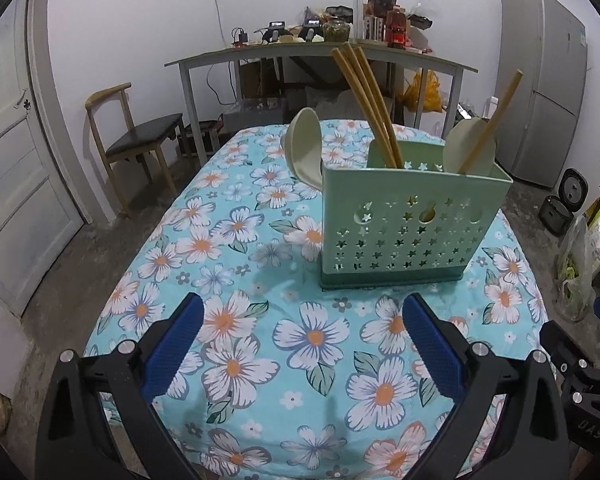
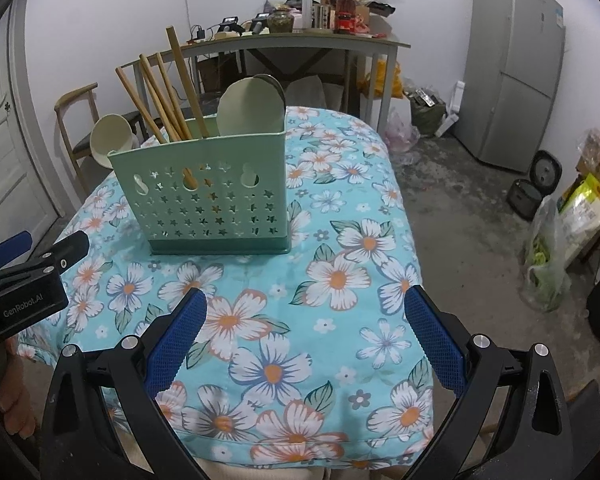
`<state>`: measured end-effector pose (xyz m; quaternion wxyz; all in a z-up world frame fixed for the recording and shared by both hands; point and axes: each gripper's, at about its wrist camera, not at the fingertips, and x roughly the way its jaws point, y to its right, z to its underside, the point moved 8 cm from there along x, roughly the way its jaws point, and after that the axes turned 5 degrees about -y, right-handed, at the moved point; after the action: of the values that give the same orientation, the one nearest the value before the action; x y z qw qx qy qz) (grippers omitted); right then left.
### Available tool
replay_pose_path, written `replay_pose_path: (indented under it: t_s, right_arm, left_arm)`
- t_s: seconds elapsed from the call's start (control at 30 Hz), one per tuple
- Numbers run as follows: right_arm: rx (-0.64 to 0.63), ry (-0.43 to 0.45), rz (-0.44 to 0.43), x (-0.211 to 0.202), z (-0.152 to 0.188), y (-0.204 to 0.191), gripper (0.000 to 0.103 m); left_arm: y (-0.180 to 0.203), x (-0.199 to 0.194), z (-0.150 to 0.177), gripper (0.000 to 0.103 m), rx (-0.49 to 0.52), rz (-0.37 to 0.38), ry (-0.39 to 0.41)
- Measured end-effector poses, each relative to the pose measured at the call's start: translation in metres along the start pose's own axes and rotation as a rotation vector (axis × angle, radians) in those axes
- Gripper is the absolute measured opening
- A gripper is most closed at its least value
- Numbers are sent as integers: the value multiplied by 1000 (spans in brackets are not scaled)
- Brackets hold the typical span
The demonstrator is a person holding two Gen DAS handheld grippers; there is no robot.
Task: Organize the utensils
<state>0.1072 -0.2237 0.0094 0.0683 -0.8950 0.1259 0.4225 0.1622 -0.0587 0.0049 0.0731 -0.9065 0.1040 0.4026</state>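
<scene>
A green perforated utensil holder (image 1: 404, 224) stands on the floral tablecloth (image 1: 260, 320); it also shows in the right wrist view (image 2: 208, 192). Wooden chopsticks (image 1: 364, 100) and pale spoons (image 1: 470, 148) stand inside it, also seen in the right wrist view, chopsticks (image 2: 160, 96) and spoon (image 2: 252, 108). Another pale spoon (image 1: 304, 144) leans at the holder's far left side. My left gripper (image 1: 302, 344) is open and empty, short of the holder. My right gripper (image 2: 304, 340) is open and empty, near the table's front edge.
A wooden chair (image 1: 136, 140) stands left of the table. A grey side table (image 1: 320, 56) with clutter is at the back wall. A fridge (image 2: 512, 68), a rice cooker (image 2: 536, 184) and bags (image 2: 548, 256) are on the right. A white door (image 1: 16, 184) is at left.
</scene>
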Motion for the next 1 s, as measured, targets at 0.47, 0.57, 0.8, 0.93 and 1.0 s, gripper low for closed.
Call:
replay_pose_path:
  t_s: [0.47,0.57,0.8,0.93,1.0]
  right_arm:
    - [18,6,24,-5,-1,15,95]
    - [28,7,27,-7,-2,17,95]
    - [32,7,27,-7,-2,17,95]
    - [36,12,35,-8,-2,22,95]
    - [40,14,40,-8,-2,26,95]
  left_arm:
    - [4,-2,2,97,24,0,-5]
    - [5,0,4,97,29,-2,-19]
    - [3,0,5,97,31,-11,-14]
    - [1,1,5,97,29,-17,-19]
    - [0,1,4,97,26,-21,-16]
